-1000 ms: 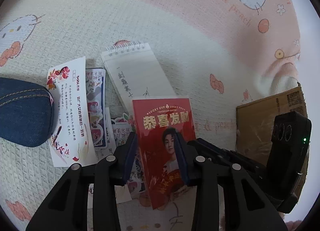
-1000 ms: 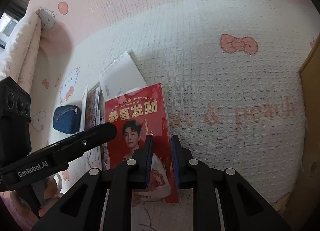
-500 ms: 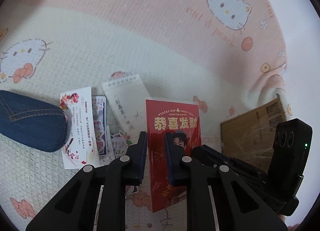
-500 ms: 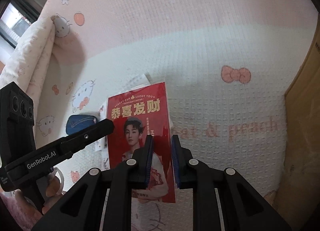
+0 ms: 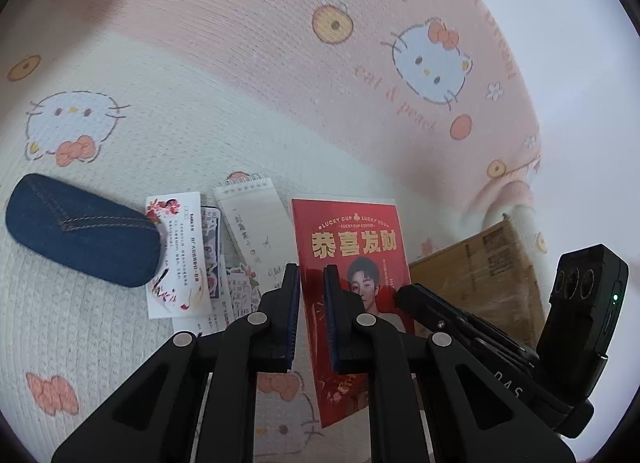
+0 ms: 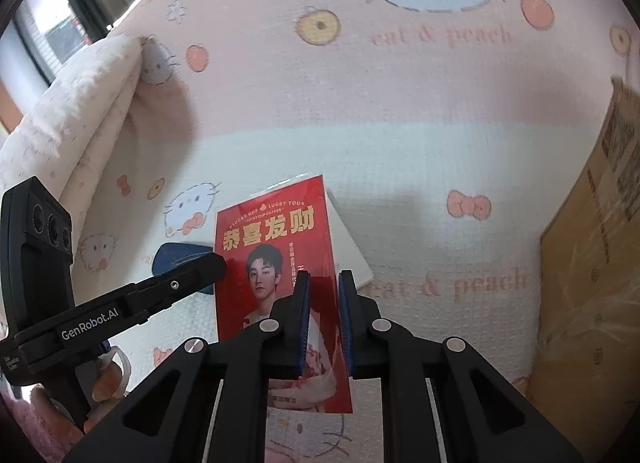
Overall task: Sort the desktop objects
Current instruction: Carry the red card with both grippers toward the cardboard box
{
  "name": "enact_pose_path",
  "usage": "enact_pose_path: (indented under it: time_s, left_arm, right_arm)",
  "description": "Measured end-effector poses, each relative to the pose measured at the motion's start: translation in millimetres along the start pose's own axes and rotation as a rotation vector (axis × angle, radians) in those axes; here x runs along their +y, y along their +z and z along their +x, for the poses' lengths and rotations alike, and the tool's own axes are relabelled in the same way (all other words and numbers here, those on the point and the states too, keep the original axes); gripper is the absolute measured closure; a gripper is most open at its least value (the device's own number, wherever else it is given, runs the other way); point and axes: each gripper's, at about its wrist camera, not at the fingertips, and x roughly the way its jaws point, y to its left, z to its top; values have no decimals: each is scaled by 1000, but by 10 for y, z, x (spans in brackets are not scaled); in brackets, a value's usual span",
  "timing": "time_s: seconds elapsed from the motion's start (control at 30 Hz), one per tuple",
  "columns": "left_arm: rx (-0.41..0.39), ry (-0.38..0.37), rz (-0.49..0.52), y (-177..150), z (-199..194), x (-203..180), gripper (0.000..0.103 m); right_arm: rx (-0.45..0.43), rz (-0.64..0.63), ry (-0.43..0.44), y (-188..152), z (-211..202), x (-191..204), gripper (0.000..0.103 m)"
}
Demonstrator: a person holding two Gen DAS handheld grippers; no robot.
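A red card (image 5: pixel 352 263) with gold Chinese lettering and a man's portrait stands lifted above the blanket. It also shows in the right wrist view (image 6: pixel 276 263). My right gripper (image 6: pixel 323 319) is shut on its lower right edge. My left gripper (image 5: pixel 311 307) is shut on the card's left edge. A spiral notepad (image 5: pixel 256 219), a white flowered card (image 5: pixel 176 251) and several stickers (image 5: pixel 236 291) lie on the blanket (image 5: pixel 168 135) behind the left gripper. A denim pouch (image 5: pixel 80 235) lies to their left.
A cardboard box (image 5: pixel 480 275) stands at the right; it also shows in the right wrist view (image 6: pixel 596 263). A folded quilt (image 6: pixel 72 119) rises at the far left in the right wrist view. The pink Hello Kitty blanket covers the surface.
Both grippers have risen with the red card, lifting it off the pile. My left gripper went from open around the card to shut on its left edge.
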Motion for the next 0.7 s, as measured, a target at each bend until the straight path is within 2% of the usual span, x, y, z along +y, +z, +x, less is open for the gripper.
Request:
enact_pose_path:
  time_s: [0.3,0.7]
  left_arm:
    - [-72,-36,18,136,-288,-154,90]
    - [-110,-104,136,178,-381,-927,90]
  right_arm:
    - [-43,-38,19,101,-261,138,92]
    - [-168,-19,4,224,-984,-163,92]
